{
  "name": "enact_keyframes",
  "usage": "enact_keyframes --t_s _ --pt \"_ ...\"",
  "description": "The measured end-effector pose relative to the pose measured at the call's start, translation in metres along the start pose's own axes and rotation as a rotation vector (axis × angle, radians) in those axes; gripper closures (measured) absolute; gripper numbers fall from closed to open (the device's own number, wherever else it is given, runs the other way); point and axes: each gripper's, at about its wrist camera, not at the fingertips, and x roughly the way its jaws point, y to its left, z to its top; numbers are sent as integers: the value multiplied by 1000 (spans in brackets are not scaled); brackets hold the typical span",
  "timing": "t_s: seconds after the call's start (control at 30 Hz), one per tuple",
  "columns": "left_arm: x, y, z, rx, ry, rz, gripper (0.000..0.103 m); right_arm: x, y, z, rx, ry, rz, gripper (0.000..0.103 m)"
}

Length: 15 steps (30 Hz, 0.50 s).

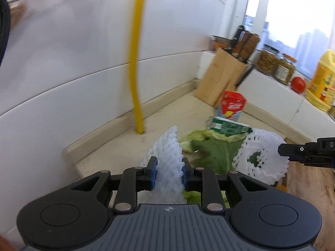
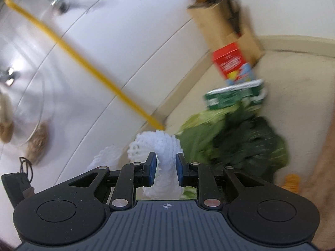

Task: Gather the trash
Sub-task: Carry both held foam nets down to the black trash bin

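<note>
My left gripper (image 1: 169, 170) is shut on a white foam fruit net (image 1: 167, 156), which stands up between the blue pads. A second white foam net (image 1: 263, 159) hangs to the right, with my right gripper (image 1: 286, 153) at its edge. In the right wrist view that net (image 2: 165, 146) sits pinched between the pads of my right gripper (image 2: 166, 165), and the other net (image 2: 105, 156) shows to the left. Behind both lie green vegetable leaves (image 1: 211, 152) (image 2: 240, 144), a green carton (image 1: 230, 126) (image 2: 234, 96) and a red carton (image 1: 232, 104) (image 2: 232, 62).
A yellow pipe (image 1: 136, 62) runs down the white tiled wall to the beige counter (image 1: 167, 113). A wooden knife block (image 1: 222, 77) stands in the corner. On the window ledge are jars (image 1: 270, 59), a tomato (image 1: 298, 84) and a yellow oil bottle (image 1: 323, 79). A wooden board (image 1: 309, 186) lies at the right.
</note>
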Motion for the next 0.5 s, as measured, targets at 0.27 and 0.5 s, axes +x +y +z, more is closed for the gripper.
enact_keyframes --t_s 0.27,0.5 --pt "-26 36 -36 -110 24 124 80 60 36 -19 -54 169 131 76" --pt "-43 67 -53 -158 38 159 80 108 81 -48 -87 291 200 76"
